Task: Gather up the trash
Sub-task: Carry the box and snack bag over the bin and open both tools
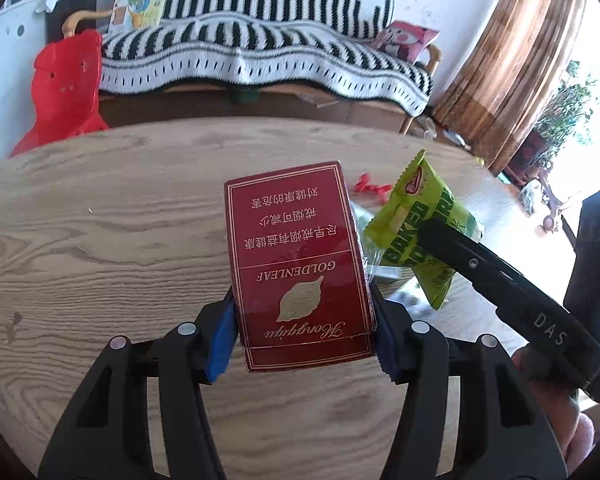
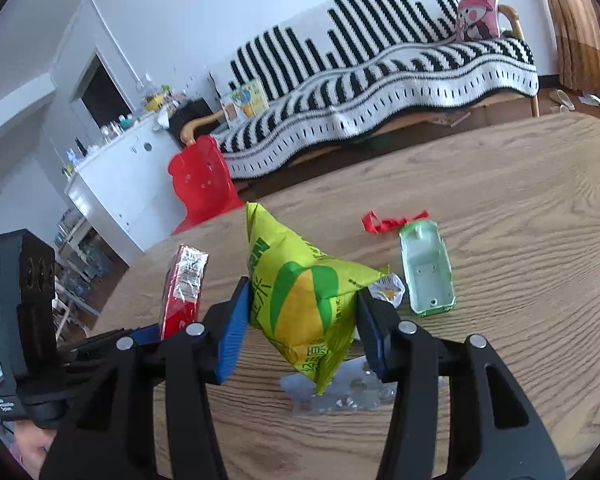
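Note:
My left gripper (image 1: 304, 344) is shut on a red cigarette pack (image 1: 300, 264) marked GOLDENLEAF, held above the wooden table (image 1: 100, 232). My right gripper (image 2: 300, 332) is shut on a green and yellow snack bag (image 2: 304, 300), also lifted off the table. The snack bag (image 1: 420, 232) and the right gripper's black body show to the right in the left wrist view. The pack (image 2: 184, 292) shows at the left in the right wrist view.
On the table lie a red ribbon scrap (image 2: 392, 222), a pale green plastic tray (image 2: 426, 268), a small white wrapper (image 2: 388, 290) and clear crumpled plastic (image 2: 340, 396). Beyond the table stand a red chair (image 2: 202, 180) and a striped sofa (image 2: 380, 80).

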`<state>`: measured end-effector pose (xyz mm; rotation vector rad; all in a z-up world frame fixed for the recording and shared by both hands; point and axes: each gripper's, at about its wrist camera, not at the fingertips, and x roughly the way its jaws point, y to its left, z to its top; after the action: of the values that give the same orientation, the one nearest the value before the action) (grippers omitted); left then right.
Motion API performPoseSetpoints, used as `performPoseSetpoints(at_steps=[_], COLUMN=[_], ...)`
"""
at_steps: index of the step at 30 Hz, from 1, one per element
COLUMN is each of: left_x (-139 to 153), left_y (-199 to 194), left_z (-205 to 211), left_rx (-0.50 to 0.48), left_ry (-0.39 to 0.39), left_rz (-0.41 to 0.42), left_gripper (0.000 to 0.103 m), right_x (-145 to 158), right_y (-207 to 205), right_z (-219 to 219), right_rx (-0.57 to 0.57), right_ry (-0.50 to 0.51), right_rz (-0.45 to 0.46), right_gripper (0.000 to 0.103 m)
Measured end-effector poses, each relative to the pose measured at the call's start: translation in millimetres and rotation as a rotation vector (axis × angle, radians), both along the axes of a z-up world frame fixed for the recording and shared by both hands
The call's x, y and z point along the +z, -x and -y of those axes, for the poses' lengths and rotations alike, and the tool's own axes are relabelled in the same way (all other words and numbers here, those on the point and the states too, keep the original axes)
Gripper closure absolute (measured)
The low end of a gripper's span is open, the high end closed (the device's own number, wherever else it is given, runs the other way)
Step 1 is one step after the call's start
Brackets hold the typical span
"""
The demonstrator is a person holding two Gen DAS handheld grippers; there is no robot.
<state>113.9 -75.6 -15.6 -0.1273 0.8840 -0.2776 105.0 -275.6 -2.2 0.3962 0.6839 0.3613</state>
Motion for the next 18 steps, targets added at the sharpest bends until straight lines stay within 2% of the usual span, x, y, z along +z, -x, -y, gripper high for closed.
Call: performPoseSetpoints(at_steps=[3,4,8,12,15,18], left_x=[24.2,31.5,49.9,33.9,15.9,-15.6], left_y=[32.3,42.8,87.6,140.8,201.2,242.5], left_z=[18.2,25.8,72.3,135.6,207.9,264.5], left_rx=[-0.056,-0.078,-0.183,-0.290,-0.431,-0.536], left_ry=[0.030,0.039,0.051,0.099,0.044,-0.020], left_rz=[0.050,0.068,0.111,0.038,0.007,-0.052], left_gripper=[0.047,0.047,0.047,0.047,0.047,0.047], right_x=[26.9,36.1,46.8,44.6,31.4,0.9], right_y=[38.9,63.8,143.9,229.9,291.8,333.6], right_z=[29.2,49.0,118.6,185.9,231.8,261.3], right_rx=[-0.063,-0.100,-0.218,-0.328,-0.389,-0.432], right_ry=[-0.026,-0.027,-0.014,0.000,0.015,0.069], right_rz=[0.073,0.097,0.088,0.056,-0.009,-0.091], right_gripper=[0.054,0.054,0.053,0.053,0.053,0.053])
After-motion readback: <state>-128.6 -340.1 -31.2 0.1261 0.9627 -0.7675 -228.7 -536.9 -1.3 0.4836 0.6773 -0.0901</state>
